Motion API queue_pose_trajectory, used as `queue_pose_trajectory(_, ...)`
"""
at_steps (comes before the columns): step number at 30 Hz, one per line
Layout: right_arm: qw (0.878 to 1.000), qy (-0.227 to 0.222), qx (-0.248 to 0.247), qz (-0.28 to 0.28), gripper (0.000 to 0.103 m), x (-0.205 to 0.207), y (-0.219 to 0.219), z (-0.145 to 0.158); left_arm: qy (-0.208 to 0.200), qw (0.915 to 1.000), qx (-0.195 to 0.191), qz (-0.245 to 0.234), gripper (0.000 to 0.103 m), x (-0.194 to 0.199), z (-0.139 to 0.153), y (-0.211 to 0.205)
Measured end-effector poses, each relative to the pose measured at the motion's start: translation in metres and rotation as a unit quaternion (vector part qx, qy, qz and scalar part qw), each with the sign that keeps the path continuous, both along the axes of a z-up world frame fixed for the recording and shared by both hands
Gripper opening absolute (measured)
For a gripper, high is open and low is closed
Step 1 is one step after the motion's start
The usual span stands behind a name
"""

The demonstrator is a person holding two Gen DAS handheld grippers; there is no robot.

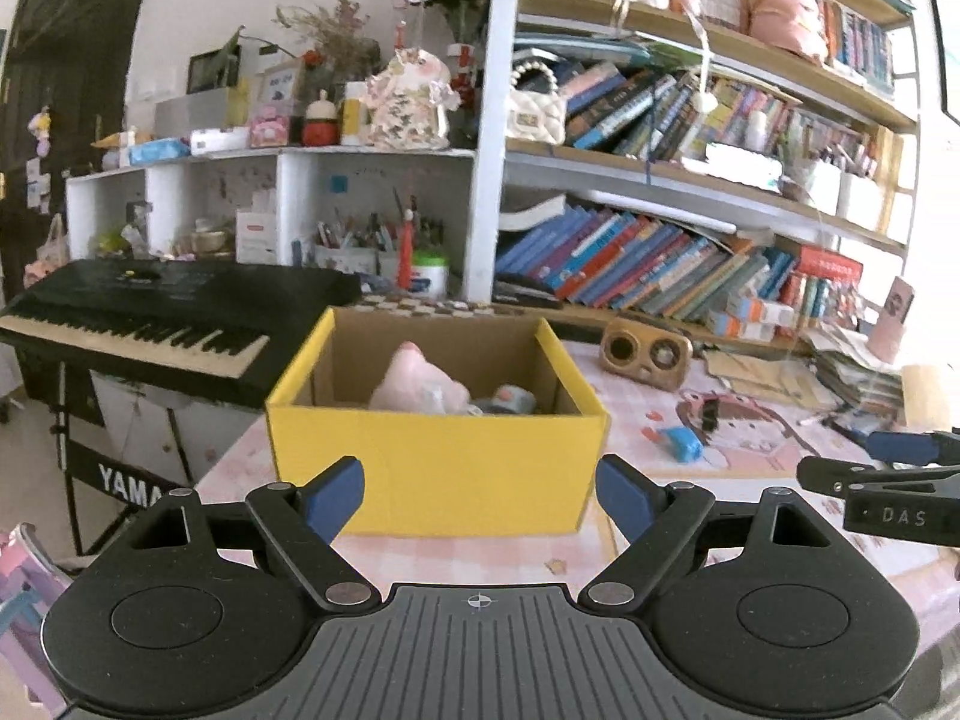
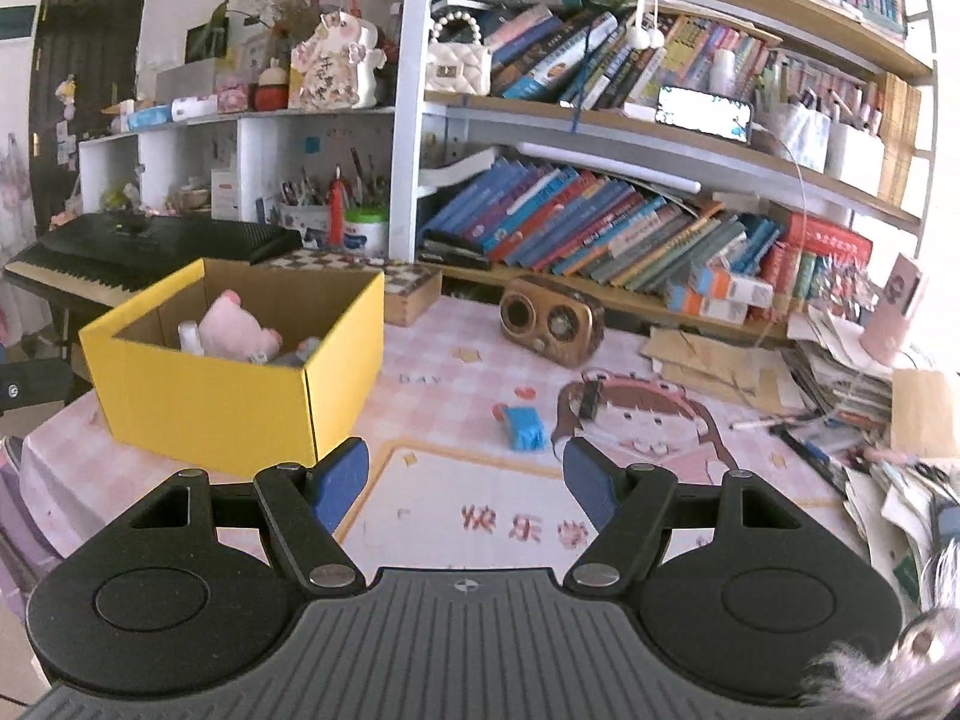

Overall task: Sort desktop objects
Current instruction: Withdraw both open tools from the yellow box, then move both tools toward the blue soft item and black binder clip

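A small blue plastic block-shaped object (image 2: 525,427) is seen at frame centre on the pink-patterned bench (image 2: 480,498). The open-topped yellow cardboard box (image 2: 240,402), left, contains a pink plush toy (image 2: 234,324). Left gripper (image 1: 480,495) and right gripper (image 2: 467,483) are spread wide, empty.

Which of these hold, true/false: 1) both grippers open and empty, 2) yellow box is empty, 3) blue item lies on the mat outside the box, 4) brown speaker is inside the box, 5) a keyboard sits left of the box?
1) True: the left gripper and the right gripper are both open, nothing between the fingers.
2) False: the yellow box holds a pink plush and other small items.
3) True: the blue item lies on the pink mat, apart from the box.
4) False: the brown speaker stands on the mat near the bookshelf.
5) True: the keyboard is left of the box.
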State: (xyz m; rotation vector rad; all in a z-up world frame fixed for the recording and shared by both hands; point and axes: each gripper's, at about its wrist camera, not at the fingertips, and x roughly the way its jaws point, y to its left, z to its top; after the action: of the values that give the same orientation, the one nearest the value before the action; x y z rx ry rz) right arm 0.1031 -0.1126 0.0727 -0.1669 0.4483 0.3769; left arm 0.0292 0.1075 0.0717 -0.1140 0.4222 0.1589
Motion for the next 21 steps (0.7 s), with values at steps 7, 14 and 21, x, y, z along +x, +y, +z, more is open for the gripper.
queue_pose_trajectory(7,1.0,0.016,-0.003,-0.019,0.07,-0.022,-0.008,-0.015,0.012,0.9992,0.014,-0.034,0.087,-0.006,-0.011,-0.018)
queue_pose_trajectory(14,0.998,0.042,-0.002,-0.049,0.07,-0.038,-0.019,-0.031,0.033,0.9958,0.027,-0.081,0.087,-0.008,-0.024,-0.041)
queue_pose_trajectory(21,0.996,0.062,0.001,-0.066,0.07,-0.046,-0.028,-0.039,0.055,0.9906,0.029,-0.122,0.087,-0.002,-0.032,-0.056)
